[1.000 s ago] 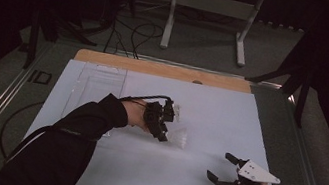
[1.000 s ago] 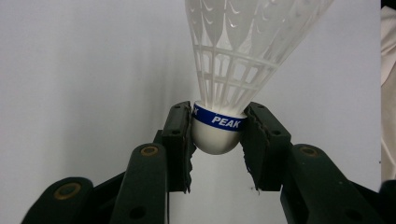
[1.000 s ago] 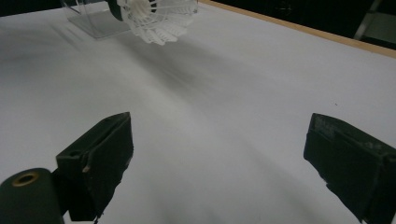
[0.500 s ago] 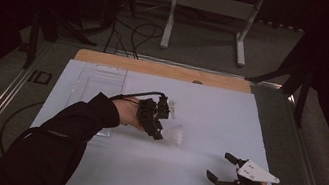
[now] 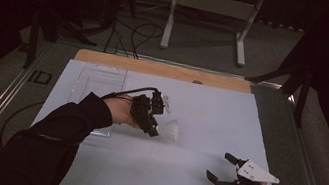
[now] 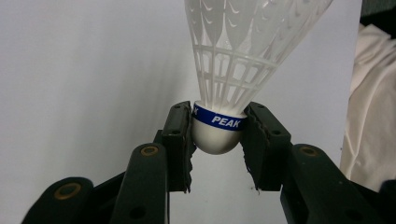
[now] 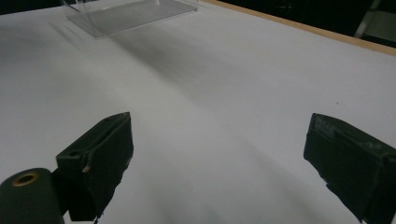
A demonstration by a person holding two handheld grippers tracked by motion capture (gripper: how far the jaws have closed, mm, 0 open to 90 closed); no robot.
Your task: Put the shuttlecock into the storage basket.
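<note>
1. The left tool (image 6: 217, 140) is clamped on the white cork base of a shuttlecock (image 6: 233, 60), pinched at its blue band marked "PEAK".
2. In the high view, the left tool (image 5: 155, 127) and the shuttlecock (image 5: 170, 129) are seen just left of the frame's centre, above the white desk (image 5: 210, 110).
3. The right tool (image 7: 219, 163) is spread wide, with nothing held; it is seen at the lower right of the high view (image 5: 220, 166).
4. A clear tray (image 5: 96, 78) is placed on the desk at the upper left.

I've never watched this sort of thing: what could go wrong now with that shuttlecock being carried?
The left tool pinches the shuttlecock only by its rounded cork tip, so it might slip out or swivel. Its thin plastic skirt sticks out unprotected and could catch or bend on the clear box nearby.
</note>
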